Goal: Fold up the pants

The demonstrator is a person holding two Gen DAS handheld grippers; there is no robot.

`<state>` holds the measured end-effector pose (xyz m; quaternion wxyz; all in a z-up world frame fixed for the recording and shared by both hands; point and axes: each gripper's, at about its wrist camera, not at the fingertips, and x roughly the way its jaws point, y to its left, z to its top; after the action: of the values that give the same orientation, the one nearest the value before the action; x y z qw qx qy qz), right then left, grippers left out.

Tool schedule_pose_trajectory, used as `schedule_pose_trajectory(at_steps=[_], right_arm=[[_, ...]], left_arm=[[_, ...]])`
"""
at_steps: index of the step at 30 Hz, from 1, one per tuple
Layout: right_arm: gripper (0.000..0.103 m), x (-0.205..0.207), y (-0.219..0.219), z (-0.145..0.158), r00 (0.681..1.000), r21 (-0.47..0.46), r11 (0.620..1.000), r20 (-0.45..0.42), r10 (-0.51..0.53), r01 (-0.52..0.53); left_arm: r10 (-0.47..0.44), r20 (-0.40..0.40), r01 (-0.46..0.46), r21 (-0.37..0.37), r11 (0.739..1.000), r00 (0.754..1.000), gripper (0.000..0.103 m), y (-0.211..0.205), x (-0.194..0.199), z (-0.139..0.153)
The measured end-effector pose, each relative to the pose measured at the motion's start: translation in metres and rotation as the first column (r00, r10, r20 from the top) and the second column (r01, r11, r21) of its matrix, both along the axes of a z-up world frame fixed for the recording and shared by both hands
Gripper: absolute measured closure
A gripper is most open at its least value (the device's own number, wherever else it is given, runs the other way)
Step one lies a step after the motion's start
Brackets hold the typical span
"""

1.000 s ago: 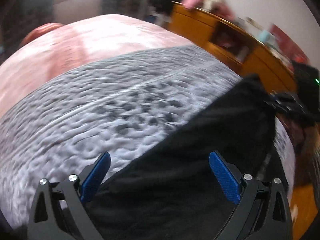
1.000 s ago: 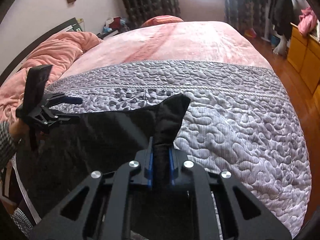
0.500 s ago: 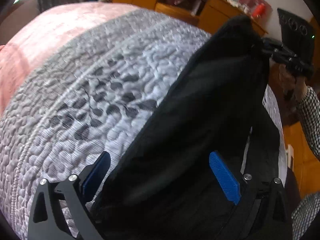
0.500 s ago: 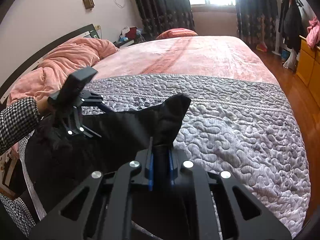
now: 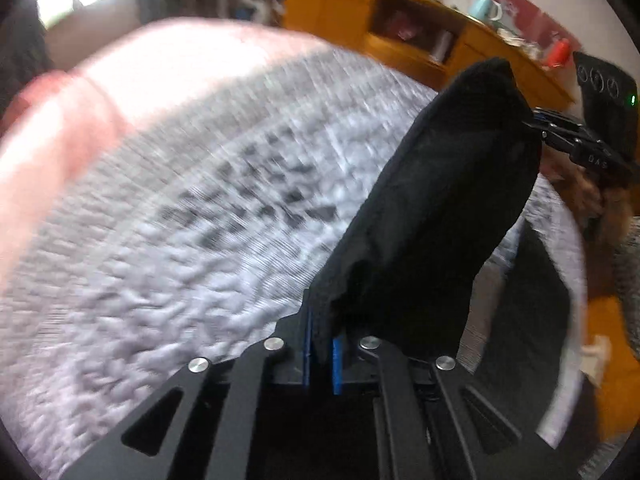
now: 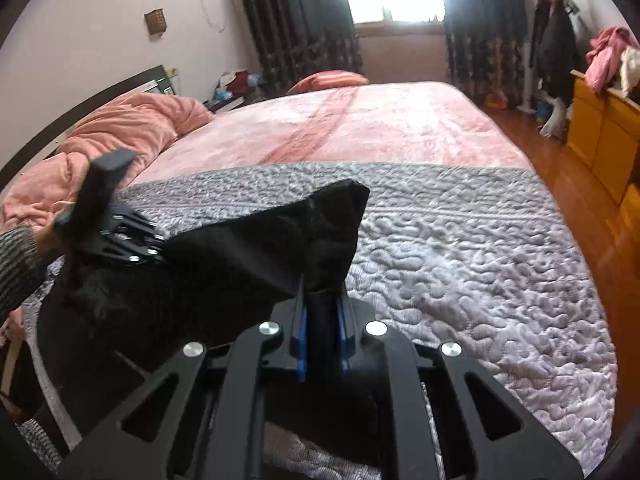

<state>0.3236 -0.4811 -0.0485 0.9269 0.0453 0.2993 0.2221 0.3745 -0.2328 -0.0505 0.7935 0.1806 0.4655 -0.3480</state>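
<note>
The black pants hang stretched between both grippers above the grey quilted bedcover. In the right wrist view my right gripper is shut on a bunched corner of the fabric, which stands up in a peak. My left gripper shows at the left of that view, held by a hand in a checked sleeve and clamped on the other end. In the blurred left wrist view my left gripper is shut on a fold of the pants. The right gripper grips their far top corner.
The bed carries a pink bedspread beyond the grey quilt and a crumpled pink duvet by the headboard. Orange wooden cabinets line the right wall over a wooden floor. A coat rack and dark curtains stand at the far end.
My left gripper, open over the pants before, has closed on the fabric and risen. The right gripper kept its grip and also rose a little, so the cloth hangs higher.
</note>
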Motion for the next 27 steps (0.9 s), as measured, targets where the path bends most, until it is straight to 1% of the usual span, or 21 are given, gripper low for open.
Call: schedule_pose_trajectory(at_steps=[1,2,3,4,5,6,7,8,9,10,11,14,17,18,19,21,22,24,25,27], right_arm=[[0.093,-0.006,0.0,0.003,1.0,0.006,1.0,0.019,-0.012,0.012],[0.092,-0.01,0.0,0.005,0.999,0.009,1.0,0.036,-0.022,0.021],[0.092,-0.019,0.002,0.006,0.997,0.004,0.999,0.064,-0.033,0.033],[0.092,-0.024,0.004,0.008,0.996,-0.005,0.999,0.082,-0.04,0.041],[0.092,-0.03,0.006,0.008,0.994,-0.021,0.998,0.101,-0.051,0.053],[0.092,-0.039,0.01,0.005,0.991,-0.04,0.997,0.12,-0.058,0.063],[0.092,-0.046,0.011,0.003,0.99,-0.055,0.996,0.127,-0.063,0.071],[0.092,-0.053,0.012,0.001,0.989,-0.066,0.995,0.131,-0.065,0.074],[0.092,-0.058,0.012,-0.002,0.989,-0.073,0.995,0.131,-0.065,0.075],[0.092,-0.068,0.011,-0.006,0.99,-0.081,0.994,0.131,-0.061,0.072],[0.091,-0.075,0.009,-0.01,0.991,-0.082,0.994,0.124,-0.057,0.067],[0.088,-0.101,0.006,-0.022,0.994,-0.091,0.994,0.1,-0.049,0.058],[0.083,-0.127,0.0,-0.032,0.997,-0.068,0.996,0.068,-0.046,0.051],[0.077,-0.134,-0.003,-0.034,0.997,-0.055,0.997,0.058,-0.052,0.055],[0.068,-0.142,-0.006,-0.038,0.997,-0.045,0.997,0.047,-0.064,0.066],[0.062,-0.156,-0.007,-0.046,0.996,-0.044,0.996,0.032,-0.077,0.079],[0.06,-0.163,-0.008,-0.05,0.997,-0.043,0.996,0.019,-0.08,0.081],[0.057,-0.178,-0.009,-0.059,0.996,-0.035,0.995,-0.009,-0.091,0.091],[0.051,-0.186,-0.01,-0.064,0.995,-0.032,0.995,-0.022,-0.098,0.097],[0.043,-0.202,-0.013,-0.076,0.991,-0.037,0.993,-0.064,-0.117,0.115]], left_arm=[[0.019,0.079,-0.022,0.036,0.999,0.997,0.096,-0.002,-0.014,0.009],[0.05,0.161,-0.061,0.066,0.996,0.986,0.096,-0.004,-0.031,0.019],[0.078,0.212,-0.097,0.083,0.992,0.974,0.096,-0.005,-0.042,0.025],[0.099,0.276,-0.134,0.109,0.985,0.956,0.096,-0.008,-0.062,0.032],[0.12,0.317,-0.166,0.122,0.979,0.941,0.096,-0.011,-0.08,0.035],[0.124,0.36,-0.185,0.141,0.973,0.925,0.096,-0.015,-0.1,0.035],[0.117,0.387,-0.19,0.157,0.969,0.915,0.096,-0.017,-0.114,0.034],[0.1,0.419,-0.19,0.179,0.965,0.902,0.096,-0.02,-0.13,0.03],[0.059,0.466,-0.177,0.212,0.961,0.883,0.096,-0.024,-0.152,0.026],[0.045,0.483,-0.17,0.218,0.961,0.874,0.096,-0.028,-0.163,0.023],[0.037,0.485,-0.162,0.219,0.962,0.874,0.096,-0.029,-0.174,0.02],[0.036,0.446,-0.138,0.198,0.971,0.894,0.096,-0.028,-0.206,0.014],[0.018,0.424,-0.118,0.21,0.971,0.905,0.096,-0.032,-0.233,0.004],[0.014,0.419,-0.114,0.215,0.97,0.908,0.096,-0.032,-0.243,0.0],[0.008,0.402,-0.107,0.224,0.969,0.916,0.096,-0.034,-0.254,-0.006],[-0.005,0.378,-0.09,0.235,0.968,0.926,0.096,-0.036,-0.269,-0.016],[-0.018,0.37,-0.083,0.255,0.963,0.929,0.096,-0.038,-0.28,-0.025],[-0.019,0.374,-0.087,0.264,0.96,0.927,0.095,-0.041,-0.295,-0.034],[-0.015,0.374,-0.093,0.269,0.959,0.927,0.095,-0.041,-0.304,-0.039],[-0.01,0.362,-0.099,0.281,0.955,0.932,0.093,-0.043,-0.312,-0.046]])
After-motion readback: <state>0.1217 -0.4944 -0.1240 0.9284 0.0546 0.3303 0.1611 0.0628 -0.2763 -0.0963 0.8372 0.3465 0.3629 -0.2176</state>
